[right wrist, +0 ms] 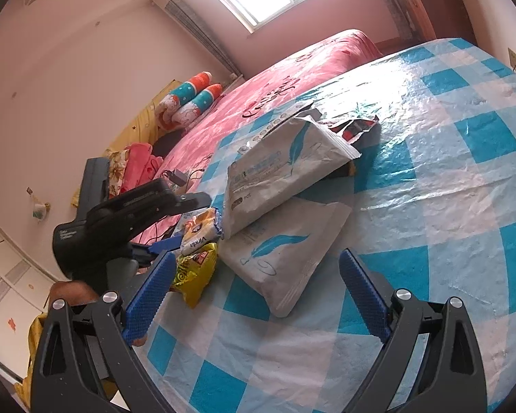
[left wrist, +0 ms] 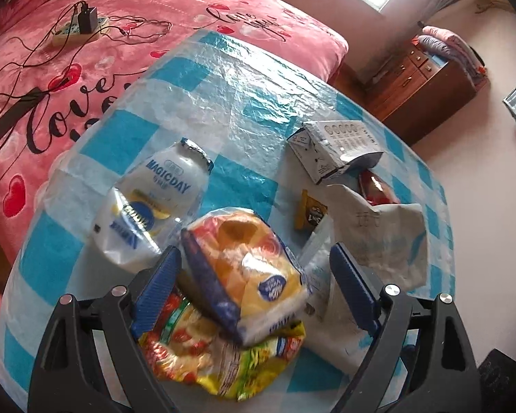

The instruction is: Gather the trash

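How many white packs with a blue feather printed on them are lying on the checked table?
2. The upper pack leans across the lower pack, which lies flat nearer the right gripper. Other wrappers may hide more.

Scattered over the blue-and-white checked desk. Nearest: a yellow-and-orange tissue pack with a blue edge, tilted, lying atop a crumpled yellow-green snack wrapper. Beside it to the left, a white "MAGICDAY" pouch, creased and flat. Farther back, a grey-white carton, open at one end. Near that, a small yellow sachet and a red wrapper, partly hidden, perhaps torn. Two white feather-printed bags, one resting slantwise on the other.
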`<state>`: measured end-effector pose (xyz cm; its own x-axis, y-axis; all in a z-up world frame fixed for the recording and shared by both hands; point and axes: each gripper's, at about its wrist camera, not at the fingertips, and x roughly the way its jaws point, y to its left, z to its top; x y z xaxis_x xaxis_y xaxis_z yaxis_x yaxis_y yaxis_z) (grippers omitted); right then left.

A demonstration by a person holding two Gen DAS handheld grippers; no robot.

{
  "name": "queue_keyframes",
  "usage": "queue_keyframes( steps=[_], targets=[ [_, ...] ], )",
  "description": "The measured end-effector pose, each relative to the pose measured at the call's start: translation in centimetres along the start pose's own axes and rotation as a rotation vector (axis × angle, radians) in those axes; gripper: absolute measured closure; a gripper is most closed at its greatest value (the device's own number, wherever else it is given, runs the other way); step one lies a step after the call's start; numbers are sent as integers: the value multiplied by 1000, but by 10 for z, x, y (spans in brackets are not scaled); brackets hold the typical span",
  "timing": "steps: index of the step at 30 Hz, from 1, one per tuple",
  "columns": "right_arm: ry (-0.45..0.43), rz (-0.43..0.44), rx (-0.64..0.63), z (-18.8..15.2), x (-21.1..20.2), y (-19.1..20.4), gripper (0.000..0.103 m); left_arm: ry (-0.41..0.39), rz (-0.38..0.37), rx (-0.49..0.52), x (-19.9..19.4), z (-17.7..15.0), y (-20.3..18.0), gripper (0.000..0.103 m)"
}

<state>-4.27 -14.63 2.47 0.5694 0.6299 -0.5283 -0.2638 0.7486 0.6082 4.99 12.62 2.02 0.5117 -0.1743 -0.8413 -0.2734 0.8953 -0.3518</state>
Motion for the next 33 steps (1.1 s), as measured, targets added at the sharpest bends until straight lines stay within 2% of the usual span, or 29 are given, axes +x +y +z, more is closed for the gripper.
queue_keyframes(
  steps=[1,2,3,7,10,11,13,14,19,23,27,30,33],
  targets=[
    [1,0,2,1,1,-1,9,-11,15,10,1,0,-2,17],
    [0,-1,5,1,1,-2,9,-16,37,24,4,-1,-5,25],
    [0,-2,7,2,0,-3,9,-11,45,29,6,-1,-6,38],
    [0,-3,15,2,0,-7,9,-25,47,41,8,-5,-8,46],
    [-3,-4,24,2,-2,-8,9,-31,17,52,3,-7,-11,50],
    [-5,-4,29,2,-2,-10,9,-43,12,73,0,-8,-14,54],
    [-5,-5,34,2,-4,-12,9,-60,6,95,-6,-8,-19,72],
    [-3,-5,37,2,-4,-13,9,-65,-11,97,-8,-6,-20,74],
    [5,-3,47,2,-4,-16,9,-115,-80,108,-20,10,-28,74],
    [6,-2,53,1,-5,-19,9,-108,-116,178,-13,24,-50,73],
    [1,-5,55,2,-8,-23,9,-60,-151,253,7,32,-74,56],
    [-8,-10,65,5,-12,-27,9,3,-121,319,24,28,-88,56],
    [-17,-15,81,7,-17,-34,9,62,-126,362,28,11,-98,56]
  ],
)
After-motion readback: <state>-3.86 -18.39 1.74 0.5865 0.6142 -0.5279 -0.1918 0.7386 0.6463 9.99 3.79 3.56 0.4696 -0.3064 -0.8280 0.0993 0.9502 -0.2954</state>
